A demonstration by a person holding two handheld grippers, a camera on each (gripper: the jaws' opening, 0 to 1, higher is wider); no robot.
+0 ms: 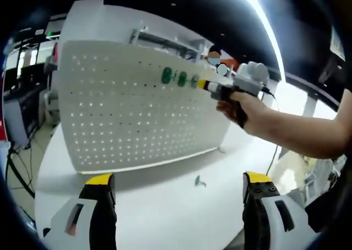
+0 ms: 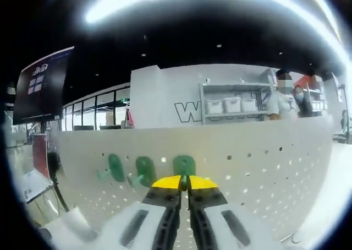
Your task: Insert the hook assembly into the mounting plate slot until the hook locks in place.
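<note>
The right hand-held gripper (image 2: 185, 183) has its yellow-tipped jaws closed together, pressed up against a green hook (image 2: 184, 164) at the face of the white pegboard mounting plate (image 2: 264, 167); the jaws appear to pinch the hook's stem, though the contact itself is hidden behind the tips. In the left gripper view that same gripper (image 1: 204, 85), held in the person's hand (image 1: 242, 104), meets the board (image 1: 137, 112) at the third of three green hooks (image 1: 193, 81). Two further hooks (image 2: 115, 167) (image 2: 144, 170) hang to one side and appear already seated. The left hand-held gripper (image 1: 179, 186) stands wide open and empty, low over the white desk (image 1: 165, 206), well apart from the board. Risks, as judged: the pegs may miss their holes, since the jaws cover the seating point; releasing before the hook locks would let it drop; a hard push could tip or slide the free-standing board, as the left gripper is not bracing it. A sideways slip could also knock the neighbouring hook just beside. A small green piece (image 1: 199, 180), possibly a spare hook, lies on the desk near the board's foot, clear of the work. Shelving with white bins (image 2: 234, 104) and people stand behind, well apart; nothing obstructs the approach.
</note>
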